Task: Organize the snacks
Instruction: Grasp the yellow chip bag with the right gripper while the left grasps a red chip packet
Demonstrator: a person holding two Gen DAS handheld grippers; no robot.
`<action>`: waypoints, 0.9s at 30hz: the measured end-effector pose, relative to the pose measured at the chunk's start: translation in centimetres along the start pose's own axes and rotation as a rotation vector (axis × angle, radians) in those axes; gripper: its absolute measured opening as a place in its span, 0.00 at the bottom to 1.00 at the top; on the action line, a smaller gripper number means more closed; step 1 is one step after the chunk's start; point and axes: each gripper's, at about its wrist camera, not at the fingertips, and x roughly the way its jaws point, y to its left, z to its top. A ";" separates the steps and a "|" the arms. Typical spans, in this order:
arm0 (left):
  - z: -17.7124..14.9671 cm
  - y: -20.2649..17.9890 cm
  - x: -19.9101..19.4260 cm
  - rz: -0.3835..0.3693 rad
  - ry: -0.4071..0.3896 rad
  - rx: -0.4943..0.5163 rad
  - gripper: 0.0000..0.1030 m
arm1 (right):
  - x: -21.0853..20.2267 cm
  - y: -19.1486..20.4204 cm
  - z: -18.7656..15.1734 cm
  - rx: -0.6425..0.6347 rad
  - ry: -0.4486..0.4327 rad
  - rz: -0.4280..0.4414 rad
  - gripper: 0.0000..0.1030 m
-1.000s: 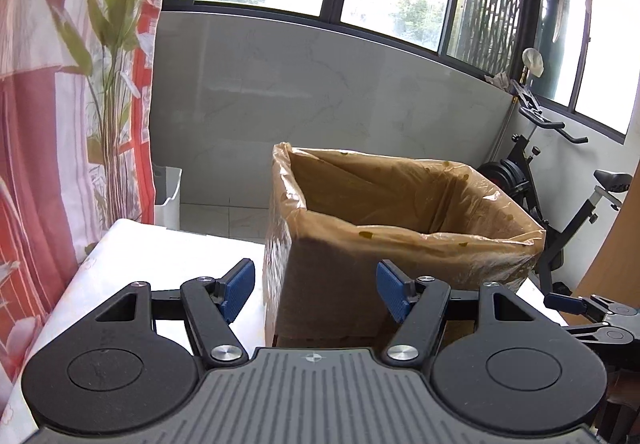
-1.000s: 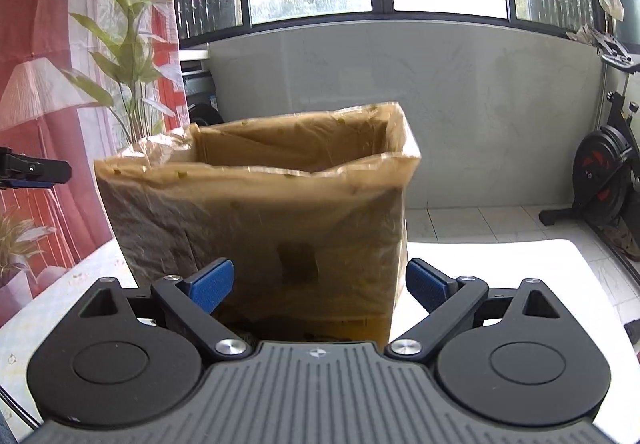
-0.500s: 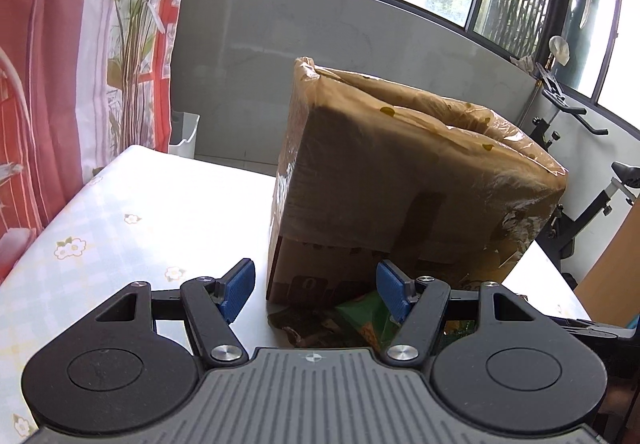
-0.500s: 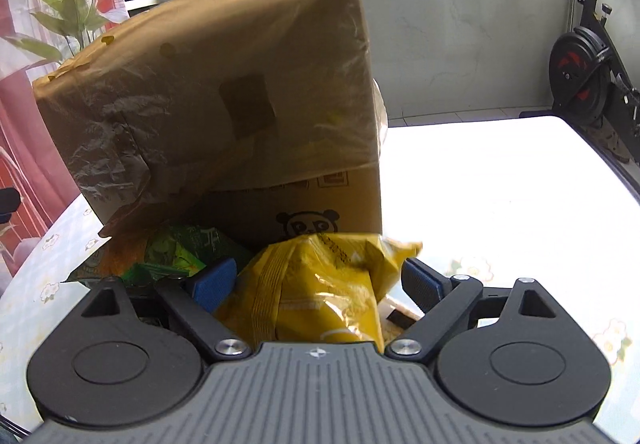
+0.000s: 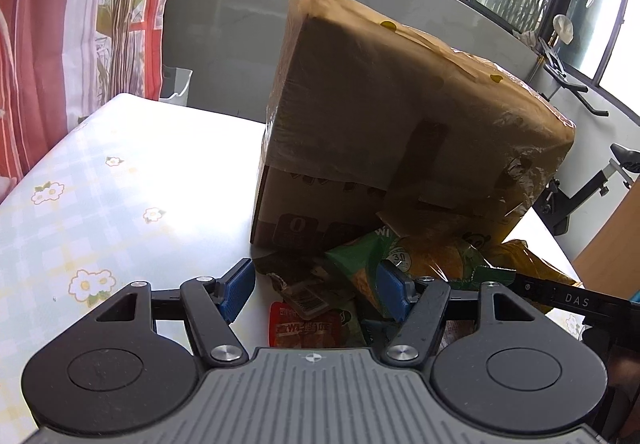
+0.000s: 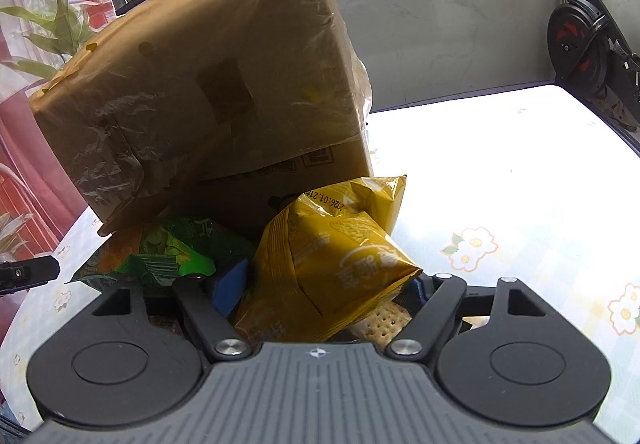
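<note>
Currently, your left claw (image 5: pixel 316 290) is spread open and empty over a red snack sachet (image 5: pixel 304 328). Your right claw (image 6: pixel 324 286) is open around a yellow crinkled snack bag (image 6: pixel 332 260), not visibly clamped. Both snacks lie on the floral-patterned table (image 5: pixel 100 204), against the plastic-lined brown cardboard box (image 6: pixel 208 104).

A table (image 5: pixel 120 172) covered by a checked cloth with printed daisies is seen. Beyond its far left corner, a red-and-white curtain (image 5: pixel 52 24) is hung. An exercise bike (image 6: pixel 592 44) is parked past the far right edge.
</note>
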 end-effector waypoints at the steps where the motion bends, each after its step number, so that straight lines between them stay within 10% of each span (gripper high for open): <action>1: 0.0 0.0 0.1 0.005 0.002 0.005 0.67 | 0.2 0.0 0.2 0.001 0.000 0.001 0.76; 24: -5.8 -1.1 4.9 0.094 0.163 0.179 0.66 | -2.3 0.6 -0.9 -0.067 -0.070 0.046 0.65; 27: -6.3 -1.8 4.7 0.109 0.152 0.234 0.51 | -2.4 0.6 -1.0 -0.066 -0.071 0.049 0.65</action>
